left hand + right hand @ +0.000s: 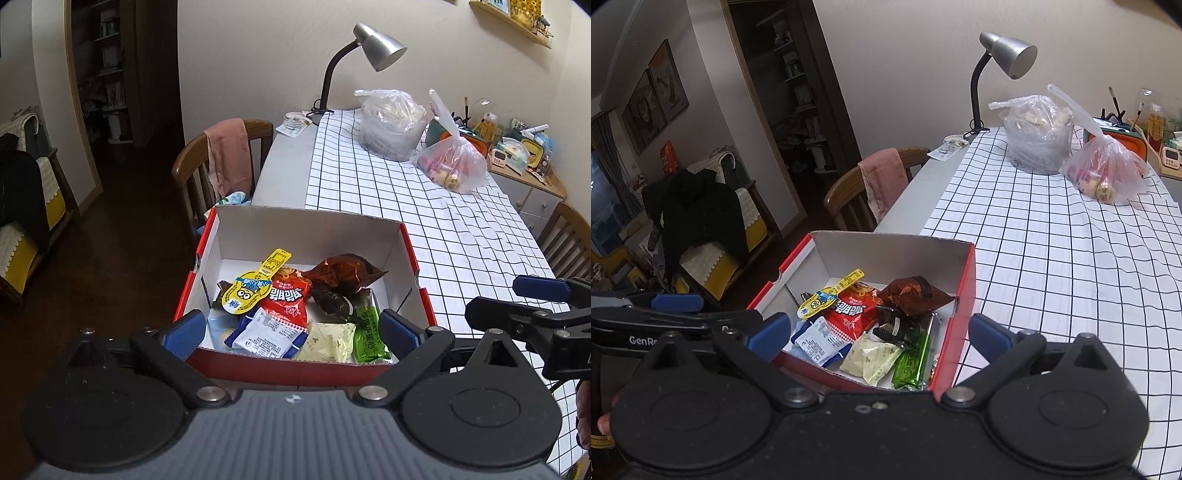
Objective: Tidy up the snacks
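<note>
Left wrist view: nearest the lens, at the bottom of the frame, the left tongs [291, 326] stand wide apart, one blue pad at each near corner of the red box [406, 251]; they hold nothing, and whether the pads touch the cardboard cannot be told. Inside the box, mid-frame, the snacks lie in a loose pile: a yellow cartoon packet [245, 290], a red packet [284, 299], a brown foil bag [343, 273], a white-and-blue sachet [267, 334], a pale packet [327, 341] and a green bar [367, 328]. At the right edge the right tongs [517, 299] hover over the checked cloth of the bench [424, 206].

Right wrist view: at the bottom, the right tongs [879, 332] are also spread wide and empty, framing the near right corner of the box [966, 280]. The left tongs [683, 310] show at the lower left, beside the box's left wall.

Judgement: the snacks seem gathered already. If the box is to be shifted, close on a wall squarely, low near a corner, so the thin cardboard does not buckle or tip its contents.
</note>
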Motion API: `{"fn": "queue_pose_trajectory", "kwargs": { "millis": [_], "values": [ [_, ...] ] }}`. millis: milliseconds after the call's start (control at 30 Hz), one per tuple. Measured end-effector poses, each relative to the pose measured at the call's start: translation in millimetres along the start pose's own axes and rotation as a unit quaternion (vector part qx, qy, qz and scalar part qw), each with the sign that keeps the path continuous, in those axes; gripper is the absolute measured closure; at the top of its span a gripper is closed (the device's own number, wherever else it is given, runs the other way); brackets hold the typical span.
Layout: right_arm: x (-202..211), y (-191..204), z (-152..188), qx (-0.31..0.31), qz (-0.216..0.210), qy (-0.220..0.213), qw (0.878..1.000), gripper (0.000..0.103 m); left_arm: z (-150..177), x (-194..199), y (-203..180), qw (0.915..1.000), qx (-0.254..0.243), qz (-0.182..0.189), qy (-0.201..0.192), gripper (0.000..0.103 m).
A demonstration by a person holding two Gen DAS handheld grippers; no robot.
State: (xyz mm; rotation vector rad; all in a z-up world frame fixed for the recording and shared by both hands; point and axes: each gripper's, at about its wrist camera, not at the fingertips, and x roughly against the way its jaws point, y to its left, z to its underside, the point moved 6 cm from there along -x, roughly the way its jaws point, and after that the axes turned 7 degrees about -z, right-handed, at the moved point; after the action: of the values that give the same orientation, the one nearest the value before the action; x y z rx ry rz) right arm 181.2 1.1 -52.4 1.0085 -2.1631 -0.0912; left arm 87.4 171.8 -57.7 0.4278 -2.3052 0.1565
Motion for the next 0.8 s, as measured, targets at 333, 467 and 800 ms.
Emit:
{"fn": "queue_pose_trajectory", "kwargs": {
  "millis": [333, 467, 800],
  "values": [
    [4.5, -1.5, 2.4, -0.004, 0.004, -0.004, 1.000, 0.000, 1.0, 4.0, -2.0, 1.0000, -0.001, 0.003, -0.002, 0.002],
    [6.0, -2.4, 3.8, -0.008, 0.004, -0.005, 1.000, 0.000, 1.0, 4.5, -3.0, 1.0000, -0.001, 0.004, -0.001, 0.002],
    [8.1, -3.7, 7.1, -0.016, 0.004, -0.006, 1.000, 0.000, 2.0, 6.8, -5.7, 1.0000, -0.003, 0.004, 0.000, 0.002]
  ]
}}
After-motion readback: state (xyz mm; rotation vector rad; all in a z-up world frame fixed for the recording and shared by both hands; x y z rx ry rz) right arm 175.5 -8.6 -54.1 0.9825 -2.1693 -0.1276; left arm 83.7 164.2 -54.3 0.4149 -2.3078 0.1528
